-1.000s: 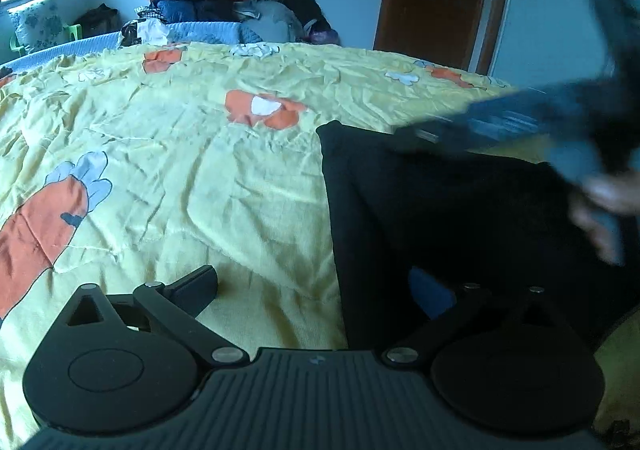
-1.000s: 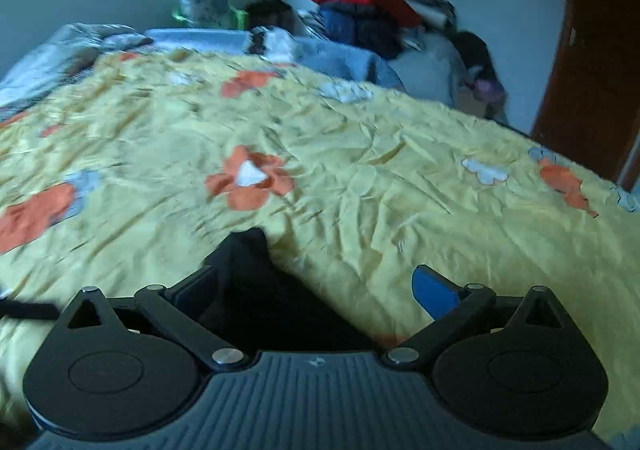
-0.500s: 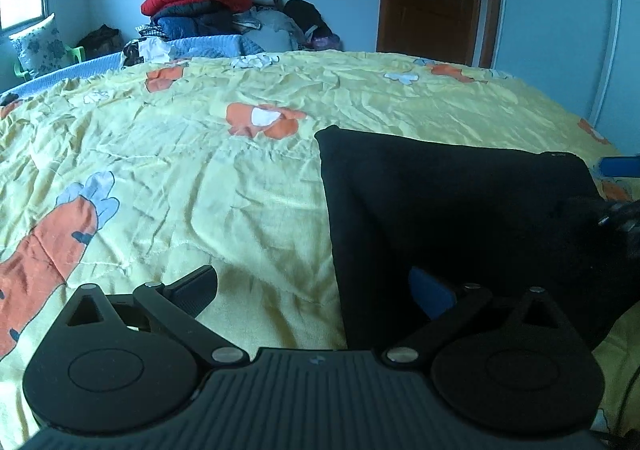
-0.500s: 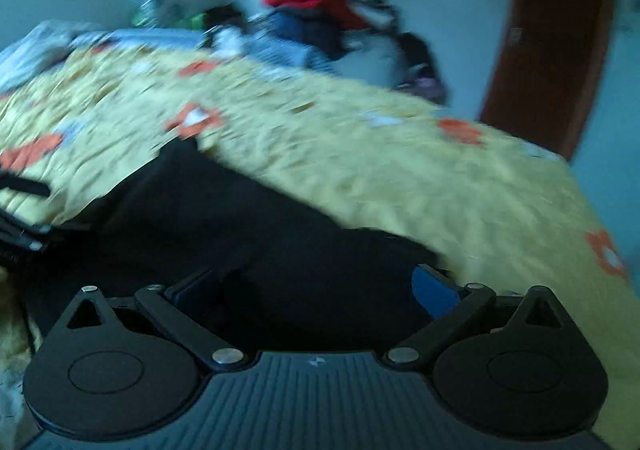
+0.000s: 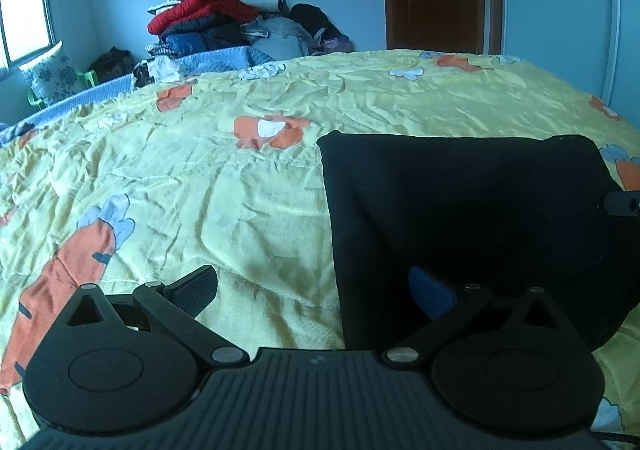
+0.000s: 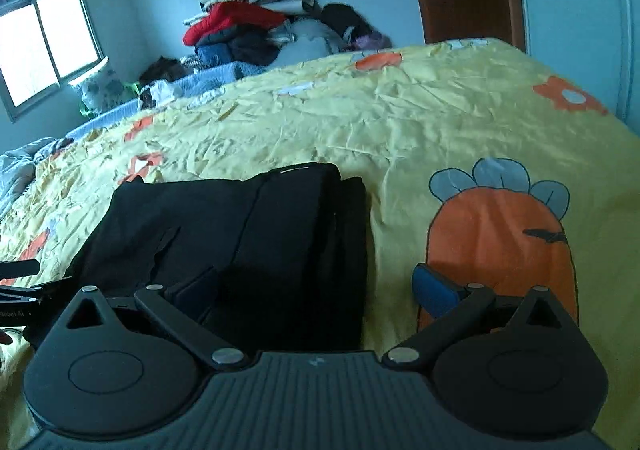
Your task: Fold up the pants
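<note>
Hovering low over the folded black pants (image 5: 460,210) on the yellow carrot-print bedspread (image 5: 208,186), left gripper (image 5: 316,290) spread wide, pinching nothing, one finger over the sheet and the blue-padded one over the cloth. Right gripper (image 6: 320,286) likewise spread and empty, straddling the stacked right edge of the pants (image 6: 248,234). Judged wise to check the layers sat flush and press the crease flat before another fold. Layer count lost in the black; near hem hidden behind both gripper bodies; other gripper cut off at the frame edge.

Folded black pants (image 5: 460,210) — yellow bedspread (image 5: 200,178)
</note>
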A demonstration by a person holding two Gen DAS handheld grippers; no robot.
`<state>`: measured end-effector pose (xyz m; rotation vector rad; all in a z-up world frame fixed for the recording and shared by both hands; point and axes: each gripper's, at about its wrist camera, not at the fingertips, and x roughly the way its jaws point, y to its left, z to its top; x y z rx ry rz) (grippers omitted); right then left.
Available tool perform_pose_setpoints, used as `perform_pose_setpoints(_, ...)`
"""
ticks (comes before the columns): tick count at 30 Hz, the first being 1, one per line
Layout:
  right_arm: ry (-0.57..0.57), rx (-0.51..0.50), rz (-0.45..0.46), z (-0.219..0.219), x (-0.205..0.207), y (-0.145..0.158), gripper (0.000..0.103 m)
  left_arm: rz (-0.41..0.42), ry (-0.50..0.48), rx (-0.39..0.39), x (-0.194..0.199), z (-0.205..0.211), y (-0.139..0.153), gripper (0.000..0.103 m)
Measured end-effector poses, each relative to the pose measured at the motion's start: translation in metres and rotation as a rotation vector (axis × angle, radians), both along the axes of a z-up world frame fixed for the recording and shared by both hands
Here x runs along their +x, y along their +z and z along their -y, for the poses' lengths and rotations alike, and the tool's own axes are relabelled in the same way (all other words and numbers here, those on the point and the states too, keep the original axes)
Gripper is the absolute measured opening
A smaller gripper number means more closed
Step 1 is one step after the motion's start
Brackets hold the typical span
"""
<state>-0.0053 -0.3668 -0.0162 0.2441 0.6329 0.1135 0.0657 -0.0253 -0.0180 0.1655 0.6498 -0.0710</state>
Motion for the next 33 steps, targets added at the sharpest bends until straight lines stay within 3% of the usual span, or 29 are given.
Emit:
perform_pose_setpoints(10, -0.007, 0.002, 0.026, -0.001, -0.003, -0.003, 0.103, 0.023, 0.015, 0.039, -0.004, 0.007, 0.000, 0.103)
perform_pose_setpoints(14, -0.007, 0.006, 0.027, -0.001, -0.003, -0.003, 0.103, -0.001, -0.020, 0.012, 0.001, 0.000, 0.004, 0.103)
perform_pose_setpoints(16, -0.007, 0.006, 0.027, -0.001, -0.003, -0.003, 0.103, -0.050, -0.047, -0.072, 0.008, -0.011, 0.005, 0.102)
perform_pose_setpoints(20, 0.018, 0.031, 0.032, 0.000, -0.005, -0.002, 0.103, -0.220, -0.105, -0.380, 0.031, -0.042, 0.002, 0.102)
perform_pose_setpoints(21, 0.053, 0.052, 0.031, 0.002, -0.005, -0.001, 0.103, -0.217, -0.114, -0.420, 0.033, -0.047, 0.003, 0.102)
perform_pose_setpoints(27, 0.250, 0.179, -0.068, 0.025, 0.012, 0.009, 0.103, -0.307, -0.298, -0.564, 0.062, -0.056, -0.001, 0.102)
perform_pose_setpoints(32, 0.485, 0.445, -0.161, 0.053, 0.046, 0.000, 0.103, -0.313, -0.411, -0.636, 0.075, -0.048, -0.009, 0.102)
perform_pose_setpoints(33, 0.485, 0.445, -0.161, 0.053, 0.046, 0.000, 0.103, -0.310, -0.426, -0.638, 0.076, -0.047, -0.010, 0.102)
